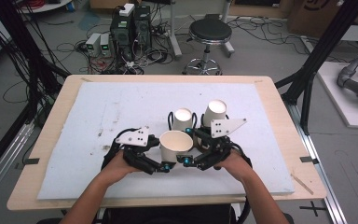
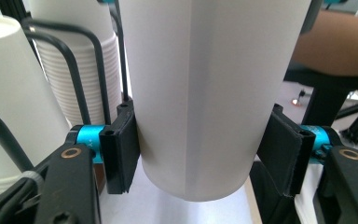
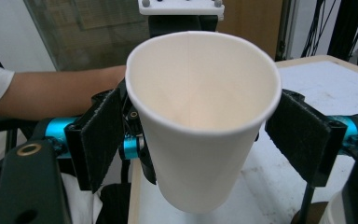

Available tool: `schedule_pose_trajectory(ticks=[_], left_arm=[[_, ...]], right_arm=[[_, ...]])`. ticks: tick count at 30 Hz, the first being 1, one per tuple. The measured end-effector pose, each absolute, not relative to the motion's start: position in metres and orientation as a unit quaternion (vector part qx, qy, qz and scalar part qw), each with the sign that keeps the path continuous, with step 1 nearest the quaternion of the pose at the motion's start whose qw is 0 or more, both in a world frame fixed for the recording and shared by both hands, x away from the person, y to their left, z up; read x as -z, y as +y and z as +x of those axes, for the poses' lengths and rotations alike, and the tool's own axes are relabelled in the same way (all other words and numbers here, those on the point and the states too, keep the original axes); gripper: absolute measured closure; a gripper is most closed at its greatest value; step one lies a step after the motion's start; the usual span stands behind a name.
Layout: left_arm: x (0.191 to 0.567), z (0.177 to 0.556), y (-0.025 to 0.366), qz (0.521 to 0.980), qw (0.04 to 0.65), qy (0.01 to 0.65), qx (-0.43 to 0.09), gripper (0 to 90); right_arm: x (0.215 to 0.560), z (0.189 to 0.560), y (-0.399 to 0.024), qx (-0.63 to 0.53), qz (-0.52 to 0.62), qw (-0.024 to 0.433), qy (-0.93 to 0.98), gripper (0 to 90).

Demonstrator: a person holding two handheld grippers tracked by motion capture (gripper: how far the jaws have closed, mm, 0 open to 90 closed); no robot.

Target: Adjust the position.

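**Cup held between two grippers, near the table's front edge**

The cup [image 1: 175, 145] stands upright, mouth up, off the mat. The left gripper [image 1: 164, 167] clamps its lower wall from the left. The right gripper [image 1: 182, 161] faces it from the right, jaws spread either side of the rim, not pressing. Cup stacks [image 1: 183, 119] stand just behind.

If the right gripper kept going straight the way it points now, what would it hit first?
Most likely the paper cup, which already sits between its open jaws. Just beyond is the left gripper holding that cup, though depth is unclear.
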State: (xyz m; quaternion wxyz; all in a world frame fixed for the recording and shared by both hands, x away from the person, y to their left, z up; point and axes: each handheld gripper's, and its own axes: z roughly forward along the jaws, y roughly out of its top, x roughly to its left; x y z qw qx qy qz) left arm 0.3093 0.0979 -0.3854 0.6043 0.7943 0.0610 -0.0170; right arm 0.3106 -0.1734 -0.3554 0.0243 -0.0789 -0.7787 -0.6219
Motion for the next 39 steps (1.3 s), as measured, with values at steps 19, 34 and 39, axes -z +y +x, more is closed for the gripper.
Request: schedule_pose_trajectory(ticks=[19, 34, 39], left_arm=[[0.385, 0.308, 0.095, 0.785, 0.617, 0.059, 0.017, 35.6], [0.385, 0.315, 0.136, 0.770, 0.625, 0.128, -0.025, 28.6], [0.391, 0.322, 0.164, 0.747, 0.637, 0.181, -0.062, 28.6]], right_arm=[[0.360, 0.310, -0.166, 0.655, -0.081, 0.029, -0.751, 34.0], [0.350, 0.313, -0.185, 0.642, -0.084, -0.019, -0.762, 38.3], [0.348, 0.313, -0.187, 0.637, -0.085, -0.026, -0.766, 38.3]])
